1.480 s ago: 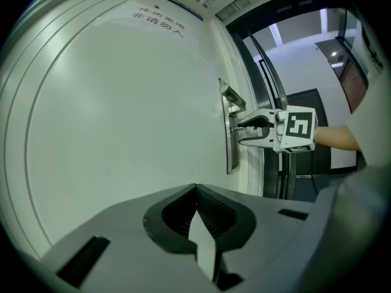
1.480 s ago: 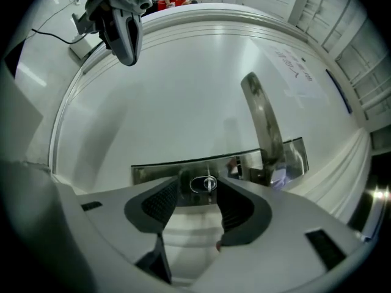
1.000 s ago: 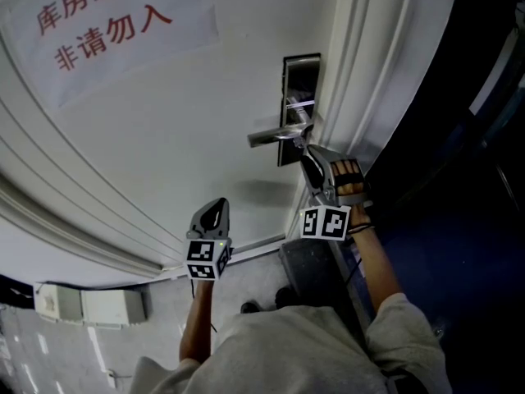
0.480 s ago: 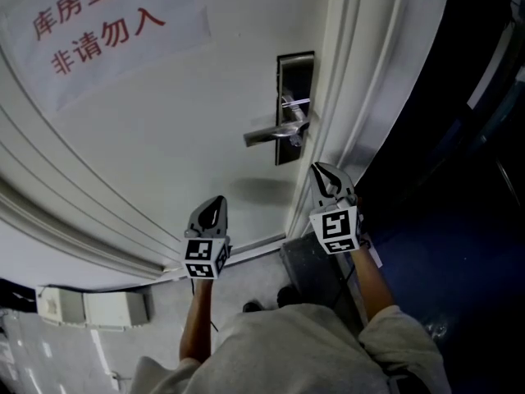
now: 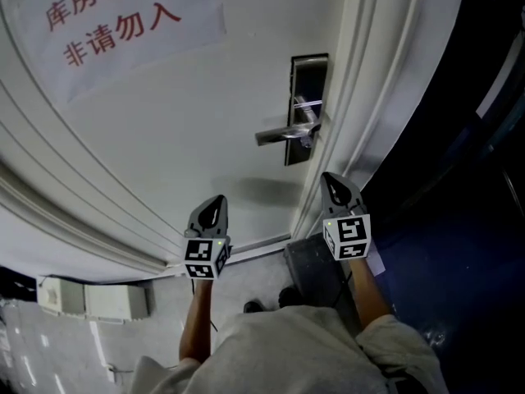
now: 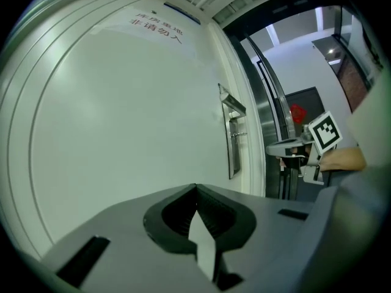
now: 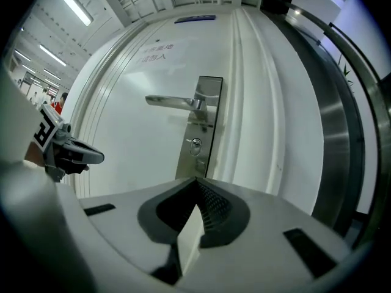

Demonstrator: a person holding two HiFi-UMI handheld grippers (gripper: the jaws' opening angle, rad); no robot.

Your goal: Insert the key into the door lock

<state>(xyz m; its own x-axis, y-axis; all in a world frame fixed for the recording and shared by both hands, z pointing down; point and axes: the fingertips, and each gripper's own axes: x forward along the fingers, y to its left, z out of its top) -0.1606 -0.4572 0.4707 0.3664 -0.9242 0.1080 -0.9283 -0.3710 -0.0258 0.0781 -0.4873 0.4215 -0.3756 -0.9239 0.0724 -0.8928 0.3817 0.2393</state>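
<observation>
Pose: right gripper (image 5: 330, 179) level, pulled back from lock (image 7: 205, 130) since a second ago, rolled upright, fingers (image 7: 189, 240) just closed, empty. Left gripper (image 5: 216, 203) unmoved, fingers closed, empty. Key (image 7: 195, 144) apparently in lock under handle (image 7: 174, 102).

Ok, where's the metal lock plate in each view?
Head view: lock plate, upper right of centre.
Left gripper view: plate right of centre, edge-on.
Right gripper view: plate at centre.
Shared landmark: the red-lettered notice, up-left of it everywhere.
</observation>
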